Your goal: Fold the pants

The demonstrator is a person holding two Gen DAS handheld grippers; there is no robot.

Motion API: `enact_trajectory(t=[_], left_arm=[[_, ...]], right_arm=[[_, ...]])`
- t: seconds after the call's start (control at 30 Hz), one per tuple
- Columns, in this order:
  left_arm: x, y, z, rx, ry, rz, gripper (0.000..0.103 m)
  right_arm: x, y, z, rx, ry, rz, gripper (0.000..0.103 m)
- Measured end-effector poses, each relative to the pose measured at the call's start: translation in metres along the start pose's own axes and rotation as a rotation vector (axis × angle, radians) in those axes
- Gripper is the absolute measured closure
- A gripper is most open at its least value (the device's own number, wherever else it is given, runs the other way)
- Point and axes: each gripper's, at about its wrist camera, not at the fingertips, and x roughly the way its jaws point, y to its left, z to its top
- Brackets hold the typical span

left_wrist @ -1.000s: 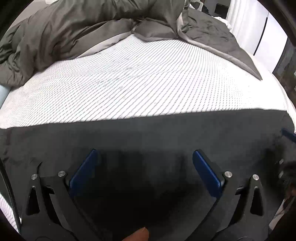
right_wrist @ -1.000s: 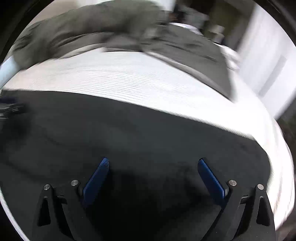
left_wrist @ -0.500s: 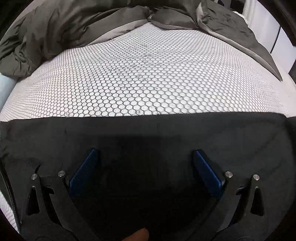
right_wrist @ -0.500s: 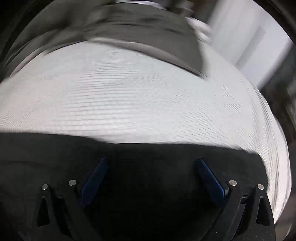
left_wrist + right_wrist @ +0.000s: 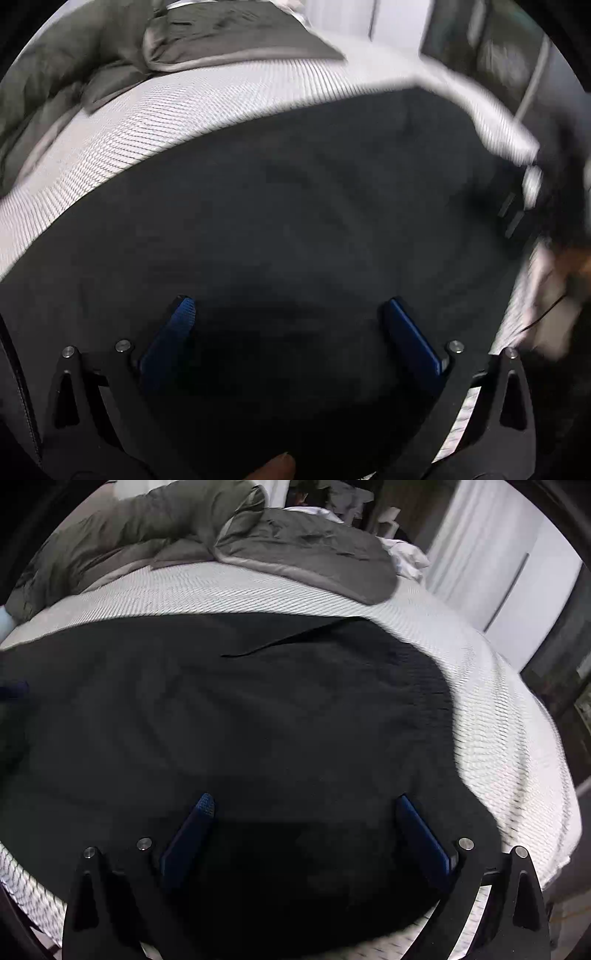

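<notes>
Black matte pants [image 5: 258, 716] lie flat on ribbed white mattress [image 5: 498, 716].

Place: you're in a home bedroom | Signs: bed with white textured mattress cover [image 5: 480, 716] | rumpled grey duvet [image 5: 295, 542] at its far end | white closet doors [image 5: 517, 576] beside it

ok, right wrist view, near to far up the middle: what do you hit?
Right gripper, open with nothing between its fingers → black pants spread flat → white textured mattress cover → grey duvet bunched at the far end.
</notes>
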Motion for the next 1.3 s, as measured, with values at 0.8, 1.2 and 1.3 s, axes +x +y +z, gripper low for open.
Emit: enact_trajectory(t=[0.8, 1.2, 1.3], left_arm=[[-0.02, 0.024, -0.01, -0.102, -0.057, -0.055, 0.001], [-0.066, 0.083, -0.029, -0.206, -0.14, -0.061, 0.001], [-0.089, 0.132, -0.044, -0.322, -0.202, -0.039, 0.001]], right_arm=[[0.042, -0.126, -0.016, 0.793, -0.112, 0.555, 0.039], [-0.018, -0.072, 0.052, 0.621, -0.298, 0.531, 0.084], [-0.056, -0.022, 0.079, 0.497, -0.331, 0.564, 0.084]])
